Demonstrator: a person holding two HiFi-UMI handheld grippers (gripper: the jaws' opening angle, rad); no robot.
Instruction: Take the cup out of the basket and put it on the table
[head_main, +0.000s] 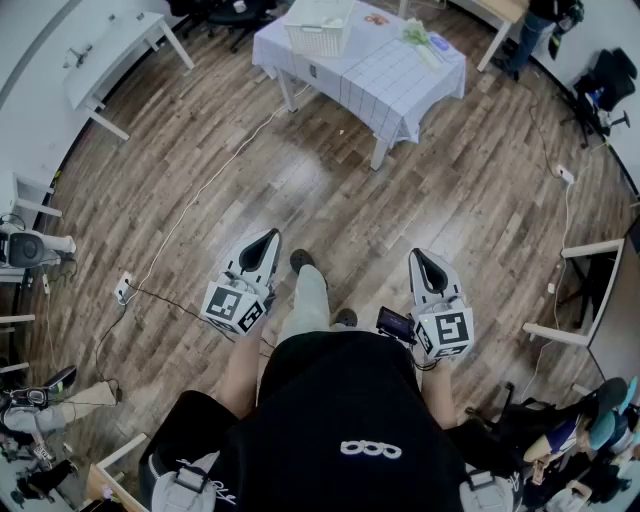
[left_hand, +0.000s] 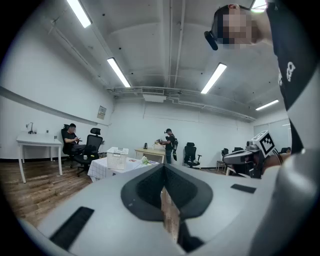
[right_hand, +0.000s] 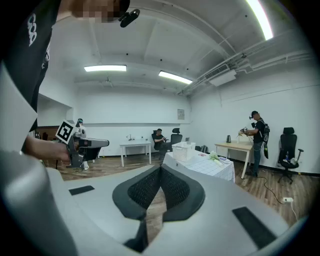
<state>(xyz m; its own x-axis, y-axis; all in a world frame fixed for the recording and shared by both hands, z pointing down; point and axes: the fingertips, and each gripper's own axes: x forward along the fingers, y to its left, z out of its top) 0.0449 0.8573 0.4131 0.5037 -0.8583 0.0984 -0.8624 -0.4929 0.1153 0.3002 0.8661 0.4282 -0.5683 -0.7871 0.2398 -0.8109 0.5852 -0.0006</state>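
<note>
The white basket (head_main: 320, 30) stands on a table with a checked cloth (head_main: 400, 85) far across the wood floor. It also shows small in the left gripper view, basket (left_hand: 117, 157), and in the right gripper view, basket (right_hand: 184, 150). No cup can be made out from here. My left gripper (head_main: 262, 240) and right gripper (head_main: 425, 258) are held at waist height, well short of the table and pointing roughly level towards it. Both have their jaws closed tip to tip with nothing between them: left gripper (left_hand: 164, 169), right gripper (right_hand: 160, 170).
A white desk (head_main: 115, 45) stands at the far left and a wooden table (head_main: 505, 12) at the far right. Cables (head_main: 200, 190) run across the floor. A person (right_hand: 257, 137) stands by the wooden table, another sits in an office chair (left_hand: 90, 145). White frames (head_main: 580, 290) are at my right.
</note>
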